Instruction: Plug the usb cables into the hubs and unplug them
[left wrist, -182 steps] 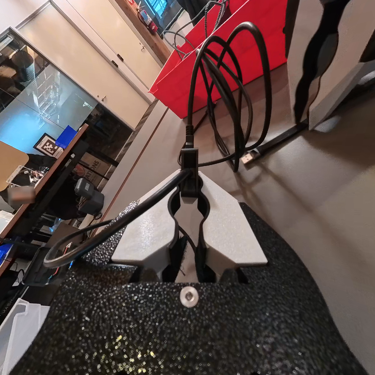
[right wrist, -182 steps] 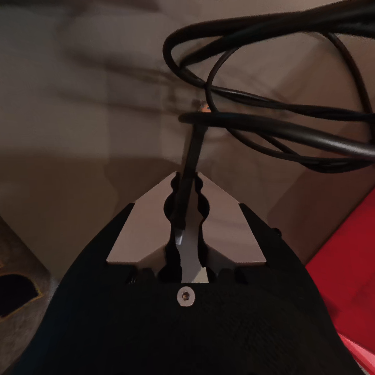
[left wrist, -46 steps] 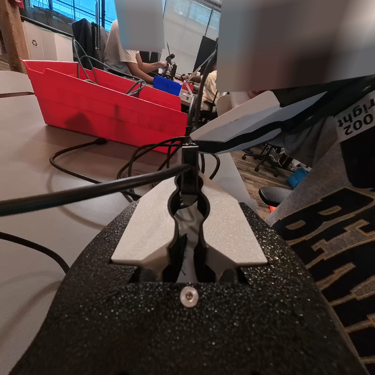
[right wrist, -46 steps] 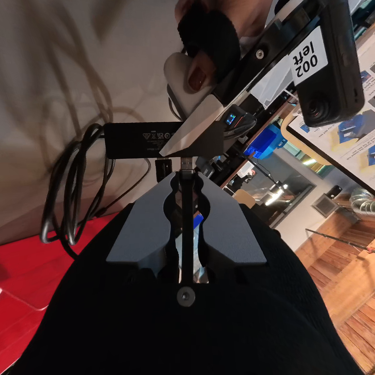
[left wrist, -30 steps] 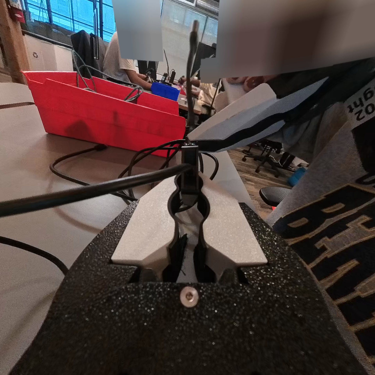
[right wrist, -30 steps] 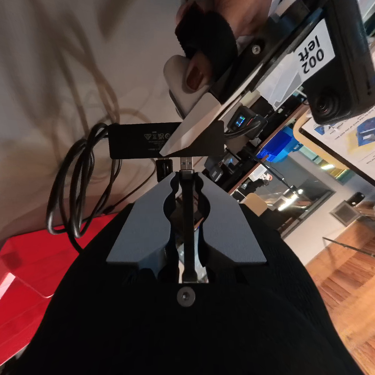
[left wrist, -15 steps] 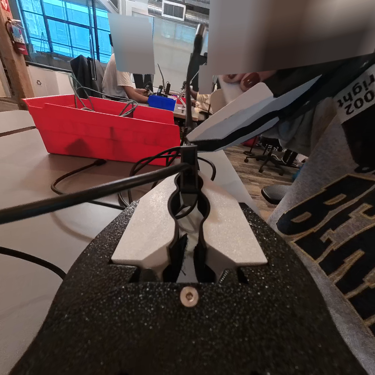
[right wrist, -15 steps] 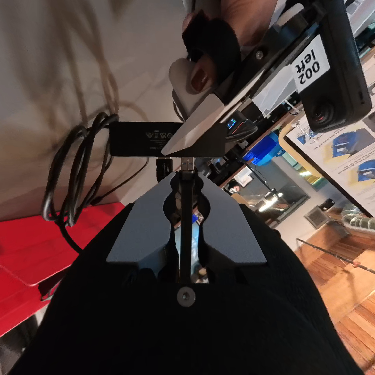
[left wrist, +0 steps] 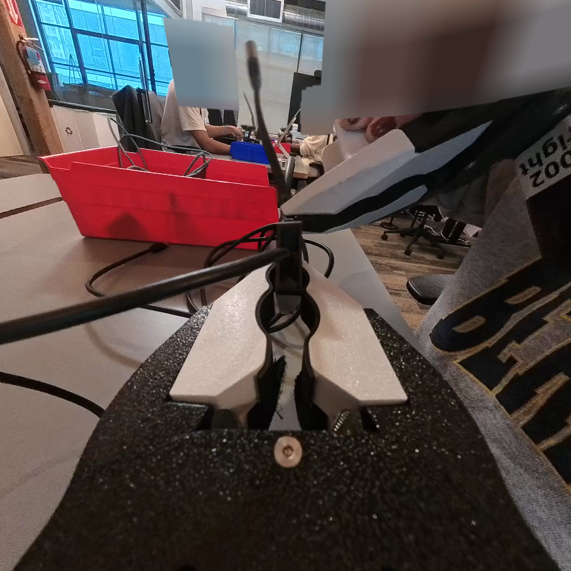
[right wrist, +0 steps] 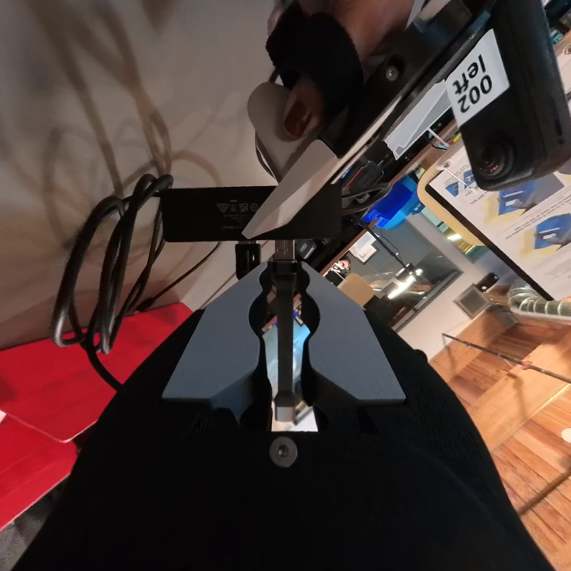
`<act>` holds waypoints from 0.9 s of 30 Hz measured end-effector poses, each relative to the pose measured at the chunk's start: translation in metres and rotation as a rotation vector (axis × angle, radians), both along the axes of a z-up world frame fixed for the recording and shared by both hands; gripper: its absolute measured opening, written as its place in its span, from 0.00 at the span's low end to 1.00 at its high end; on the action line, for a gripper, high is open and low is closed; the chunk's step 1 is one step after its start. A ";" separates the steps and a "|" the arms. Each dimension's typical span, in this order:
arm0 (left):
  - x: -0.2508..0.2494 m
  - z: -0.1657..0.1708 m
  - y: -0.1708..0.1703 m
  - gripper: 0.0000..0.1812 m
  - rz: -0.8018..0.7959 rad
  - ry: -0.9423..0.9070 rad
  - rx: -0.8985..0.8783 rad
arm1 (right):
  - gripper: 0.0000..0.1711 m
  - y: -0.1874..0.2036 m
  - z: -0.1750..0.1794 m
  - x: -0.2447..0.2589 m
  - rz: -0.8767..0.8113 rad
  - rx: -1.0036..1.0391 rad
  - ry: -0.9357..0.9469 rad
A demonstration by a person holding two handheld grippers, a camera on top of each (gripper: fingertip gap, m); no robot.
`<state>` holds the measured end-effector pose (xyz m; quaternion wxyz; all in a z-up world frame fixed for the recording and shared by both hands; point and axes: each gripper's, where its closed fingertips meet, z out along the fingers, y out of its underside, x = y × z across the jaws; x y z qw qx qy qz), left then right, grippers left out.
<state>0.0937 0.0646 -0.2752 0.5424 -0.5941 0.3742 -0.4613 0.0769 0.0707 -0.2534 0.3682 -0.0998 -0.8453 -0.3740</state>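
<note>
Right wrist view: right gripper (right wrist: 285,262) clamps the USB plug (right wrist: 284,249), its tip at the hub (right wrist: 216,213), which the left gripper (left wrist: 289,268) pinches edge-on. Advise a straight push, hub braced.

The flat black rectangular plastic hub (right wrist: 216,214) is hanging level at 12 o'clock, the short black cable's silver metal USB plug (right wrist: 285,249) pointing up against its lower edge.
</note>
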 end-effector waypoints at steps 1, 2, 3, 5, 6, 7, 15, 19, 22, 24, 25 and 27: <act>0.000 0.000 0.001 0.05 0.002 -0.002 -0.005 | 0.08 0.000 0.000 0.000 0.003 0.020 -0.011; -0.001 0.000 0.001 0.05 0.003 -0.004 -0.010 | 0.08 0.001 0.000 0.000 0.005 0.042 -0.021; -0.001 0.000 0.001 0.05 0.006 -0.005 -0.012 | 0.08 0.001 0.000 0.000 0.006 0.063 -0.027; -0.001 0.000 0.002 0.05 0.008 -0.009 -0.019 | 0.08 0.002 0.000 -0.001 -0.002 0.074 -0.022; -0.002 0.000 0.002 0.05 0.007 -0.012 -0.025 | 0.08 0.002 0.000 -0.001 -0.004 0.070 -0.016; -0.002 0.000 0.003 0.05 0.009 -0.012 -0.025 | 0.08 0.003 0.000 -0.001 -0.005 0.068 -0.015; -0.002 0.001 0.002 0.05 0.026 -0.003 0.006 | 0.08 0.002 0.000 -0.001 -0.013 0.111 -0.019; -0.003 0.003 0.002 0.05 0.035 -0.009 0.025 | 0.08 0.002 0.002 -0.001 -0.055 0.112 0.015; -0.003 0.003 0.004 0.05 0.051 -0.008 0.032 | 0.08 0.004 0.002 0.000 -0.106 0.107 0.042; -0.004 0.003 0.005 0.04 0.062 -0.003 0.036 | 0.08 0.006 0.001 -0.001 -0.121 0.115 0.048; -0.005 0.003 0.005 0.04 0.064 -0.004 0.036 | 0.08 0.006 0.001 -0.002 -0.120 0.118 0.051; -0.005 0.003 0.005 0.04 0.068 -0.005 0.040 | 0.08 0.006 0.001 -0.002 -0.109 0.118 0.049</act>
